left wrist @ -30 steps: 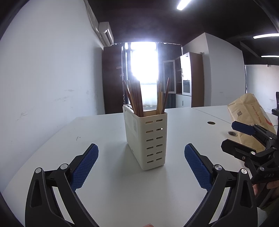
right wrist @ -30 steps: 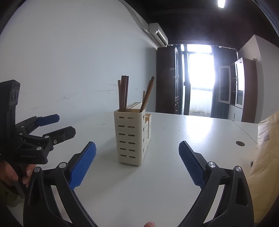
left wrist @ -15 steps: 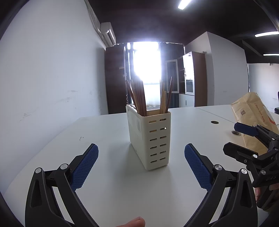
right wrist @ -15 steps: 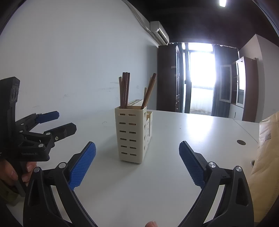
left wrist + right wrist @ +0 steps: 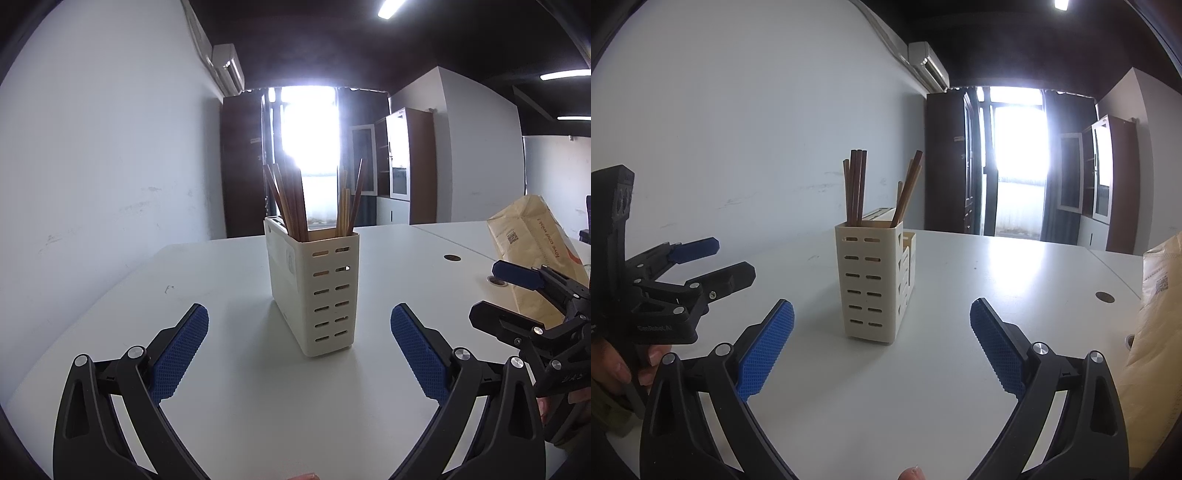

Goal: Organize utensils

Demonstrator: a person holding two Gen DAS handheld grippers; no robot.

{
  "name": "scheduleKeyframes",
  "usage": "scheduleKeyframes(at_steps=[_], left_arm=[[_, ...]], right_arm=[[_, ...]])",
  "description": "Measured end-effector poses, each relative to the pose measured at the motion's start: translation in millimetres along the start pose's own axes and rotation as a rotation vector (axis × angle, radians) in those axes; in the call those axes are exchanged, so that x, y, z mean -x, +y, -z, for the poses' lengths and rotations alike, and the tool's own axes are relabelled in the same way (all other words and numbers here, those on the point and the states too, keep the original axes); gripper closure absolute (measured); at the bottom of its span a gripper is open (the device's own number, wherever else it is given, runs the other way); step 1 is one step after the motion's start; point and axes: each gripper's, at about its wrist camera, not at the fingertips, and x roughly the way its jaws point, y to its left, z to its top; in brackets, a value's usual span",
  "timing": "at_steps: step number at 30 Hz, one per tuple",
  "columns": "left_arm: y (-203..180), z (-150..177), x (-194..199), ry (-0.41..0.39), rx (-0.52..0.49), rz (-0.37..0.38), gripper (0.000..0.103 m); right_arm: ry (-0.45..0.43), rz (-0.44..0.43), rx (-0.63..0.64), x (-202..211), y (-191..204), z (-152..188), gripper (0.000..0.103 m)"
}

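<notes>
Left tongs (image 5: 299,332): spread wide, holding nothing, blue textured pads hanging above the desk; also seen from the right wrist view at far left (image 5: 716,264), likewise parted.
Right tongs (image 5: 882,325): spread wide, holding nothing, above the desk; seen from the left wrist view at far right (image 5: 498,291), parted there too.
Utensil holder (image 5: 317,291): cream slotted plastic caddy, upright on the desk, ahead of both tongs and between their pads in each wrist view, not touched by either.
Holder compartments: at least two; a taller slotted part faces the right tongs (image 5: 871,284), with a lower part behind it on the right.
Chopsticks (image 5: 291,201): dark brown sticks standing in the holder, a tight bunch on the side toward the left tongs' left pad, leaning slightly; a few more, some paler, lean at the other side.
Desk (image 5: 229,369): white, bare between the tongs and the holder; a round cable hole lies beyond the right tongs.
Paper bag (image 5: 535,251): brown, printed, on the desk just behind the right tongs as seen from the left wrist.
Hand (image 5: 613,365): fingers wrapped on the left tongs' handle, at the lower left edge of the right wrist view.
Room: white wall beyond the left tongs, a bright window straight ahead past the holder.
</notes>
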Motion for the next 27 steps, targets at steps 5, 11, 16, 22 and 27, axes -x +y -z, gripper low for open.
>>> scheduleKeyframes(at_steps=[5, 11, 16, 22, 27], left_arm=[[-2.0, 0.8, 0.6, 0.0, -0.004, 0.001, 0.006], [-2.7, 1.0, 0.3, 0.004, -0.002, 0.004, 0.006], [-3.7, 1.1, 0.5, 0.003, 0.002, 0.003, 0.006], [-4.1, 0.1, 1.3, -0.003, 0.002, 0.007, 0.006], [-2.0, -0.4, 0.4, 0.0, 0.015, 0.005, 0.006]], right_arm=[[0.0, 0.001, 0.0, 0.2, 0.1, 0.5, 0.006], [0.004, -0.006, -0.012, 0.3, -0.8, 0.4, 0.006], [0.011, -0.01, -0.011, -0.6, -0.4, 0.1, 0.006], [0.011, -0.009, -0.012, -0.5, -0.1, 0.0, 0.006], [0.008, -0.01, -0.011, 0.2, -0.4, -0.1, 0.006]])
